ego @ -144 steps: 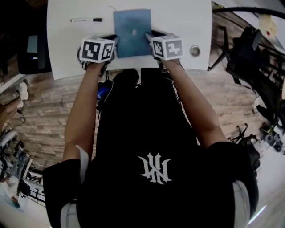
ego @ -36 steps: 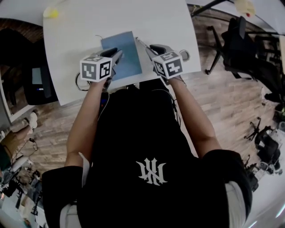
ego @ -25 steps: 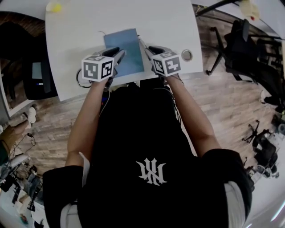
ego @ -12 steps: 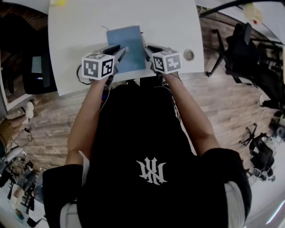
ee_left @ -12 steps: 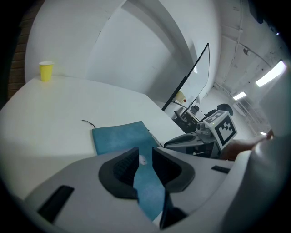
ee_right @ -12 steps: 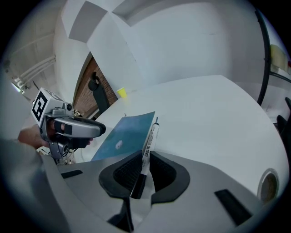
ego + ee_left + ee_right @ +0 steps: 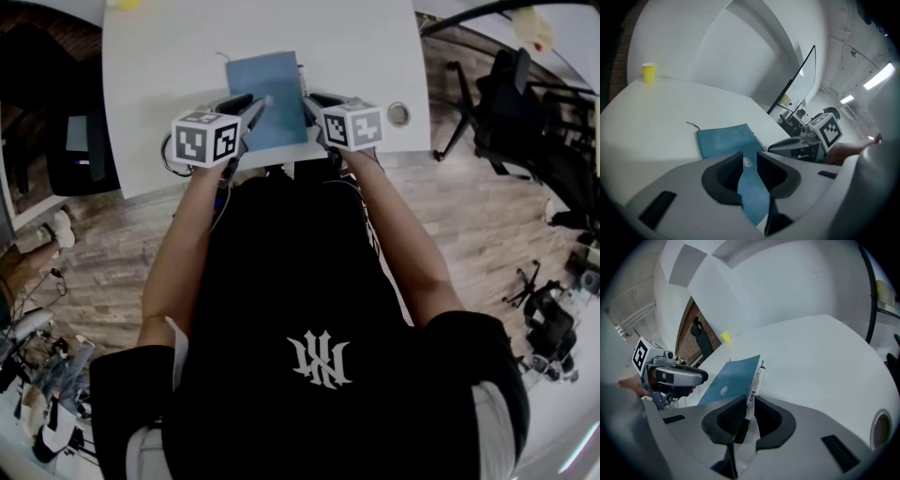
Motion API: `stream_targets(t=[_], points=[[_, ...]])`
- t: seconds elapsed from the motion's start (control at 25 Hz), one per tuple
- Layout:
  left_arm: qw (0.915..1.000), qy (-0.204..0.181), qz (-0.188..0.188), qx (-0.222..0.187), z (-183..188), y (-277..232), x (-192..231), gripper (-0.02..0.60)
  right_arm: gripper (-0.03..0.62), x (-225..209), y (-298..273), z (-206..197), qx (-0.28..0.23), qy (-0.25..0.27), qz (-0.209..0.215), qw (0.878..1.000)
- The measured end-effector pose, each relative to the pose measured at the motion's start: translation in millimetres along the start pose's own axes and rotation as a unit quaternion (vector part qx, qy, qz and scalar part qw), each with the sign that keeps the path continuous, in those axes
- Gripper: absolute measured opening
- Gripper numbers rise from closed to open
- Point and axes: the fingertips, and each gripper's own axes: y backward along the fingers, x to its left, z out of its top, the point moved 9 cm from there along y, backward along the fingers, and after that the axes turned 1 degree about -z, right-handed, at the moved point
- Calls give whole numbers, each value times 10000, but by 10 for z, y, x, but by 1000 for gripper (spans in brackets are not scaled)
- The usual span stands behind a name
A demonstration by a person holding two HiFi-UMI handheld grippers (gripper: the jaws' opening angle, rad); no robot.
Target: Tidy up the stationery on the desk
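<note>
A blue notebook [image 7: 265, 89] lies on the white desk [image 7: 356, 47], with a thin cord at its far corner. My left gripper [image 7: 257, 106] is at the notebook's near left side. In the left gripper view the jaws of that gripper [image 7: 750, 160] stand shut on the notebook's blue cover [image 7: 752, 192]. My right gripper [image 7: 308, 101] is at the notebook's right edge. It is shut on a white marker pen [image 7: 756, 379] with a black cap, which points forward along the notebook's [image 7: 729, 378] edge.
A yellow cup [image 7: 648, 72] stands at the desk's far left corner. A round cable grommet [image 7: 398, 114] sits in the desk right of my right gripper. Black office chairs [image 7: 525, 103] stand on the wooden floor at the right. The desk's near edge is by my body.
The marker that lay on the desk's far left 5.8 s ago is now in my right gripper. Over the last second the notebook has straightened and both grippers stay at its sides.
</note>
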Motion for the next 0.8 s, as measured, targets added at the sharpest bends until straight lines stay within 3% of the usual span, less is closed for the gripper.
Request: stream_targets(t=[0.8], points=[[9999, -8, 87, -65, -6, 15, -63, 94, 74, -108, 166, 9, -248, 40, 26, 9997]])
